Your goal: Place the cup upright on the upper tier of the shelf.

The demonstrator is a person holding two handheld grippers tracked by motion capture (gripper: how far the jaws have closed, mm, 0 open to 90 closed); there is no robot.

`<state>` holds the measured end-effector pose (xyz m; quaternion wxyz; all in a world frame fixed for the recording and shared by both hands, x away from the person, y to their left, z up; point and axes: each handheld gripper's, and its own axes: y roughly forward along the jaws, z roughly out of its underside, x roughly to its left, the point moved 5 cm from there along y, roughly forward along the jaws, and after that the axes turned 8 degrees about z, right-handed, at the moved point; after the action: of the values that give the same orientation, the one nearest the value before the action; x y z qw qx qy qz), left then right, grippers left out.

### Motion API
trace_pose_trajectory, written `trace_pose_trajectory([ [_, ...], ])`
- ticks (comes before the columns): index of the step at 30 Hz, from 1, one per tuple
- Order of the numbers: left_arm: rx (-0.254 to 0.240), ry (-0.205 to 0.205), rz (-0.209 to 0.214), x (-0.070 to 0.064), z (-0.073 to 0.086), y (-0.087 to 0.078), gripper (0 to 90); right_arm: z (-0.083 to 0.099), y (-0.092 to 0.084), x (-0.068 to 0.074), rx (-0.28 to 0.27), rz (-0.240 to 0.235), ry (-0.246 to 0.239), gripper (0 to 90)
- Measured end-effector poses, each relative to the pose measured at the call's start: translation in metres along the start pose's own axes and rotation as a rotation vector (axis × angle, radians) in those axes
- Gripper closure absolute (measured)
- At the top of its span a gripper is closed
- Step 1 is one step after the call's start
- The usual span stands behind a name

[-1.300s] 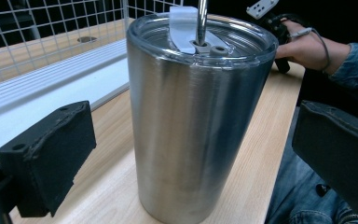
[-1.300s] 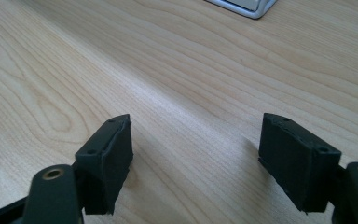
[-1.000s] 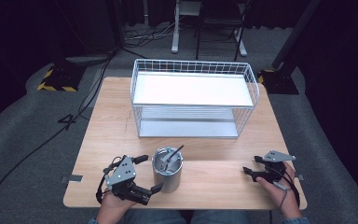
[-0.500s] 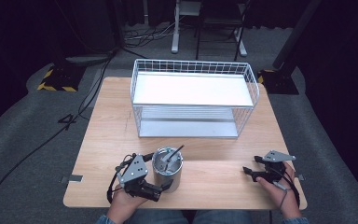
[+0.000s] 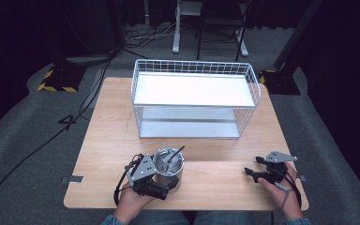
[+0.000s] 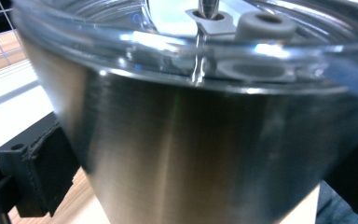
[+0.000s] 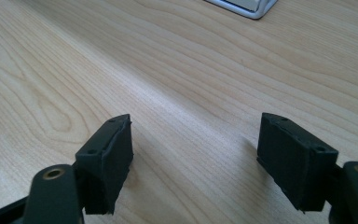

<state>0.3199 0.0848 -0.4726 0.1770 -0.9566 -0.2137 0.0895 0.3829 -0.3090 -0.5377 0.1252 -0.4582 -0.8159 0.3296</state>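
Two jaws, one job: my left gripper (image 5: pixel 161 183) straddles the steel cup (image 5: pixel 168 168) at the table's (image 5: pixel 215 178) near edge, grip unconfirmed, cup unlifted; my right gripper (image 7: pixel 196 158) rests spread, empty.

Brushed silver steel on the tumbler (image 5: pixel 169 168), clear lid (image 6: pixel 177 42) glinting on top, dark straw (image 5: pixel 177 153) poking out. Black on the left hand-held gripper (image 5: pixel 161 187) hugging the tumbler, grey plate above it. Black again on the right hand-held gripper (image 5: pixel 251 173), well right of the tumbler. Pale wood grain across the counter (image 5: pixel 103 126). White wire grid on the basket (image 5: pixel 194 101) beyond the tumbler, white shelves inside. Grey carpet (image 5: pixel 23 140) around, yellow-black stripes (image 5: pixel 56 80) far left.
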Motion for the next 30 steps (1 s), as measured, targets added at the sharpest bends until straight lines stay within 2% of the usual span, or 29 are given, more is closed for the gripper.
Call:
trace_pose_trajectory([
  [9, -0.004, -0.025, -0.006, 0.002, 0.0038, 0.0039, 0.4, 0.0, 0.0001, 0.0001, -0.001, 0.001, 0.001, 26.9],
  [10, -0.011, -0.027, 0.006, 0.002, 0.0046, 0.0036, 1.7, 0.0, 0.0001, 0.0001, -0.002, 0.001, 0.001, 26.9],
  [19, -0.034, -0.011, -0.007, 0.0011, 0.0065, 0.0034, 3.1, 0.0, 0.0001, 0.0001, -0.002, 0.001, 0.001, 26.9],
  [30, -0.026, -0.009, -0.018, 0.0001, 0.0054, 0.0027, 3.4, 0.0, 0.0001, 0.0001, -0.002, 0.001, 0.001, 26.9],
])
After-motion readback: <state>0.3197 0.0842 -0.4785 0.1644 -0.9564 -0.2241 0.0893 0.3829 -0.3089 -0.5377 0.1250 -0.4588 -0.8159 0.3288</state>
